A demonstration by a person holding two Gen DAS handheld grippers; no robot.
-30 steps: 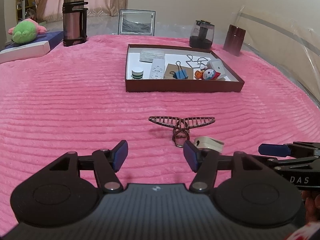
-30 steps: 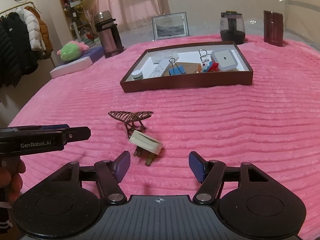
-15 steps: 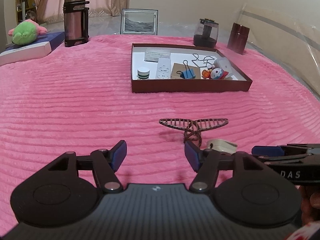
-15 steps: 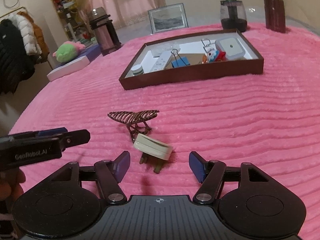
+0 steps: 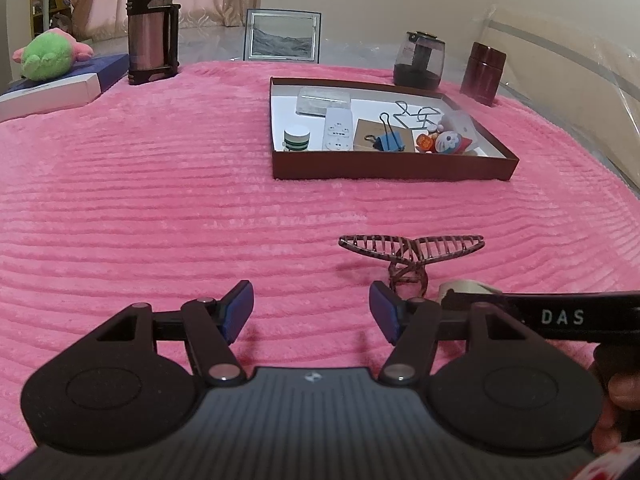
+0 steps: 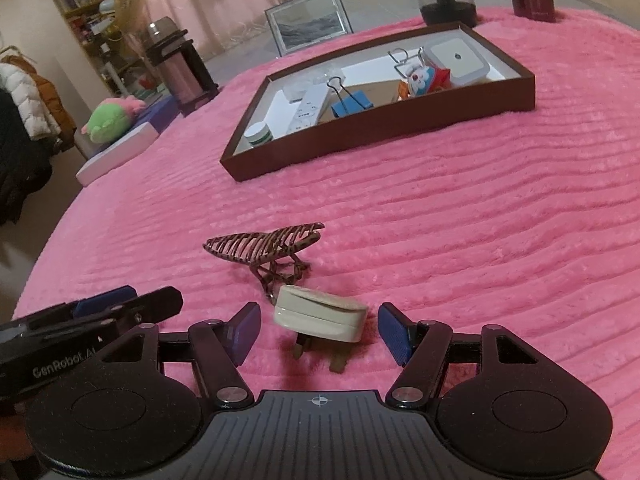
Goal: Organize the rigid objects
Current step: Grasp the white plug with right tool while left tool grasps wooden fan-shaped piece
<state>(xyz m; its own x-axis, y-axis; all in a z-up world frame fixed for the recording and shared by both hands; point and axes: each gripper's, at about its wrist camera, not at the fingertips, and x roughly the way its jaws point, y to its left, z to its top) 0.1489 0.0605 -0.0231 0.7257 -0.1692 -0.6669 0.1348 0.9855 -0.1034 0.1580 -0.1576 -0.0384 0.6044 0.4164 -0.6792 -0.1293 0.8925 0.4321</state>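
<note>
Lying cream plug (image 6: 320,316), prongs forward, unheld

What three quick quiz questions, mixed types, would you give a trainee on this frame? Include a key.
1. True or false: the white plug adapter lies between the right gripper pads, not yet pinched.
2. Which item lies on the pink blanket just beyond the adapter? A) brown hair claw B) blue binder clip C) thermos
3. Fill in: the binder clip lies inside the brown ____.

Key: 1 true; 2 A; 3 tray.
</note>
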